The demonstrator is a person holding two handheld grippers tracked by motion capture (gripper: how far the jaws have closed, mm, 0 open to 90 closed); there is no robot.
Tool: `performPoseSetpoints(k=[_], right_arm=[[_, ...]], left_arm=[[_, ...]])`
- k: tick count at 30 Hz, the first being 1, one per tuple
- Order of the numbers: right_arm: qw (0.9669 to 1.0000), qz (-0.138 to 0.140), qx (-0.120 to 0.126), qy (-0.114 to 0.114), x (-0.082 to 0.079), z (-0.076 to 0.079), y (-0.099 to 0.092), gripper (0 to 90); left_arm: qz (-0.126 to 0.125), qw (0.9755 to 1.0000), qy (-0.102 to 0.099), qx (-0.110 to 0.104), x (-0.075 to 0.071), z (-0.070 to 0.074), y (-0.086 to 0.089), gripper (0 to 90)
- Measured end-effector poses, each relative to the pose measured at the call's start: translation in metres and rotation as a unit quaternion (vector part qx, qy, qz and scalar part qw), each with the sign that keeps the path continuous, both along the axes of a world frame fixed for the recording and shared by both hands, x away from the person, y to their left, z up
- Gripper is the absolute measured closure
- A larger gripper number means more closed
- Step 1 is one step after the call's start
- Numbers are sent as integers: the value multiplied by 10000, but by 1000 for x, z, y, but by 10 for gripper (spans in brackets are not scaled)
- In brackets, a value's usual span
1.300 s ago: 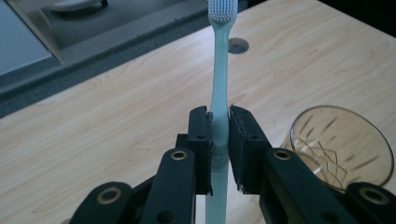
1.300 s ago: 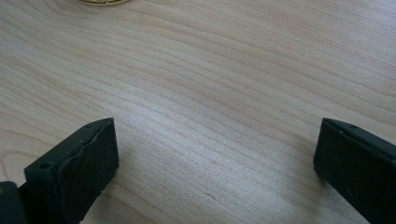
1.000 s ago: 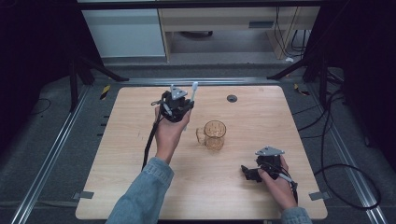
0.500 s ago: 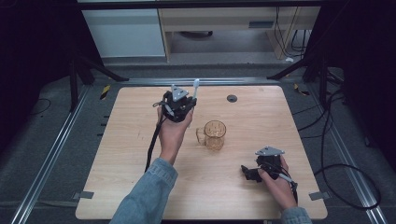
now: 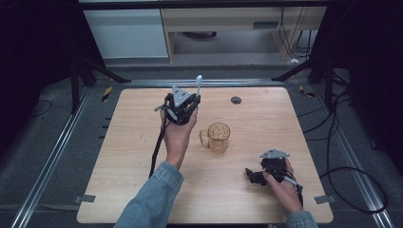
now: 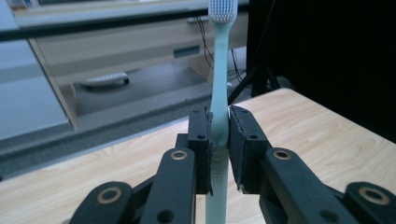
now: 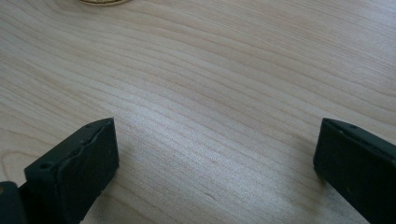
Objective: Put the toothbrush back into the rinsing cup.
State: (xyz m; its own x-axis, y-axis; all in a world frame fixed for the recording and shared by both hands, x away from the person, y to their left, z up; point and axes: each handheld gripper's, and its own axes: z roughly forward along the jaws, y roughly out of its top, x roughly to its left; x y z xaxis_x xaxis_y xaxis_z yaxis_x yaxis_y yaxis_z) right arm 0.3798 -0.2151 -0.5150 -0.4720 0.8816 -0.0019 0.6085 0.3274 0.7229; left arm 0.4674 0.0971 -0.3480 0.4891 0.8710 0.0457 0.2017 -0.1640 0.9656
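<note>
My left gripper (image 5: 189,100) is held above the far left-centre of the wooden table (image 5: 119,190), shut on a pale green toothbrush (image 5: 198,84). The brush points up and away, bristle head on top. In the left gripper view both pads (image 6: 201,140) clamp the toothbrush (image 6: 219,74) at the lower neck, with the handle running down between the jaws. An amber glass mug (image 5: 218,137) stands upright at the table's middle, just right of my left forearm. My right gripper (image 5: 251,175) rests low at the near right. It stands open (image 7: 215,158), with bare wood between the jaws.
A small black round disc (image 5: 236,99) lies on the far part of the table. The left gripper's black cable (image 5: 157,147) trails along the forearm to the near edge. Metal rails (image 5: 52,166) flank the table, and a cabinet and a shelf (image 5: 214,23) stand behind it.
The left hand has shifted slightly, and the toothbrush head now stands a little higher in the high view. The right hand and the mug have not moved.
</note>
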Motion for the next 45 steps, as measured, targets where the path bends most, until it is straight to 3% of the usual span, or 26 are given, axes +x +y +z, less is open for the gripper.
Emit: performPoseSetpoints(k=[11, 24, 30, 34, 39, 45], right_arm=[[10000, 3, -9, -12, 0, 0, 0, 4], [10000, 6, 7, -9, 0, 0, 0, 3], [10000, 5, 1, -12, 0, 0, 0, 3], [10000, 10, -11, -19, 0, 0, 0, 3], [10000, 10, -13, -17, 0, 0, 0, 4], [10000, 12, -9, -19, 0, 0, 0, 4]], left_arm=[[1, 9994, -325, -76, -5, -2, -4, 787], [-97, 9950, -887, -439, -20, -8, -8, 787], [-109, 9945, -932, -464, -24, -16, -7, 787], [-118, 9941, -896, -597, -24, -23, -5, 788], [-141, 9924, -988, -726, -28, -29, -5, 788], [-17, 9908, -1016, -895, -34, -36, -4, 788]])
